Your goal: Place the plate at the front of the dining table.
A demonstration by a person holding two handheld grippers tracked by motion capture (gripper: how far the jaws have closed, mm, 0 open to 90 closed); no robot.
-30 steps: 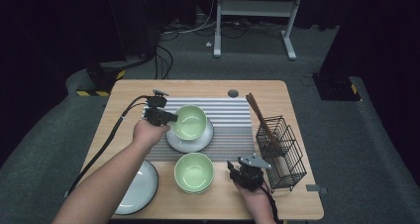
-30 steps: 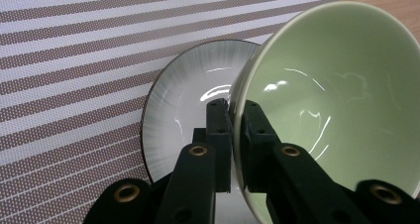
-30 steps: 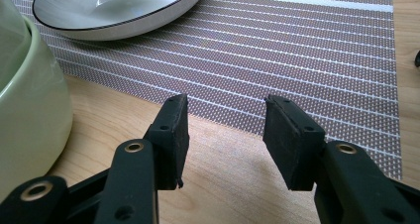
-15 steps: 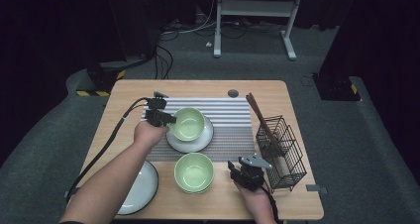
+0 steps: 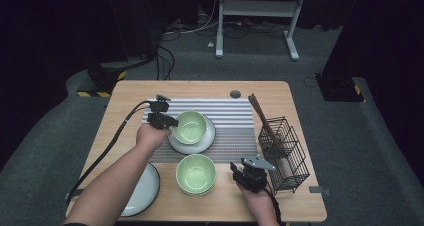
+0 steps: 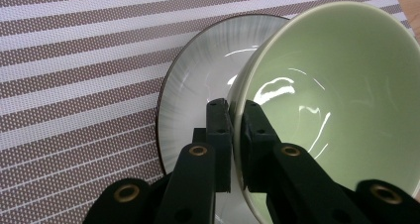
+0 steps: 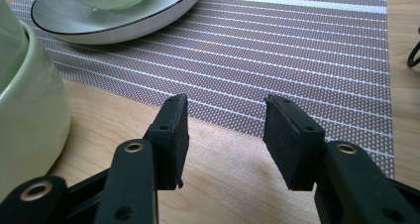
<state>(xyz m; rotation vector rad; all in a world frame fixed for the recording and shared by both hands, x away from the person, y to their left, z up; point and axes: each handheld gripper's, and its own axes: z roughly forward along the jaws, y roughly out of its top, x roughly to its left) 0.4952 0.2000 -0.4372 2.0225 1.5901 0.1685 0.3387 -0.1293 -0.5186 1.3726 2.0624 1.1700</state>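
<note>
Bowl [image 6: 341, 100]: green, tilted on the white plate [image 6: 198, 95] on the striped mat [image 5: 235, 131]; we pinch its rim to lift or settle it, probably.
Left gripper [image 6: 236, 135]: jaws clamped on that rim.
Right gripper [image 7: 225, 135]: jaws apart, empty, waiting over bare table [image 7: 218, 174].
Nearby: second bowl [image 5: 196, 173], second plate [image 5: 142, 191], wire basket [image 5: 287, 153]; nothing blocks us.

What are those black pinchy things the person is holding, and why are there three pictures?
Those are grippers, tools with two jaws that pinch. A person holds one in each hand. One picture looks down from above the table; the other two come from small cameras riding on each gripper. The left gripper pinches the rim of a green bowl sitting on a white plate, on a striped mat. The right gripper is open, holding nothing, above the table. Also there: a second green bowl, another plate, and a wire basket with chopsticks.
</note>
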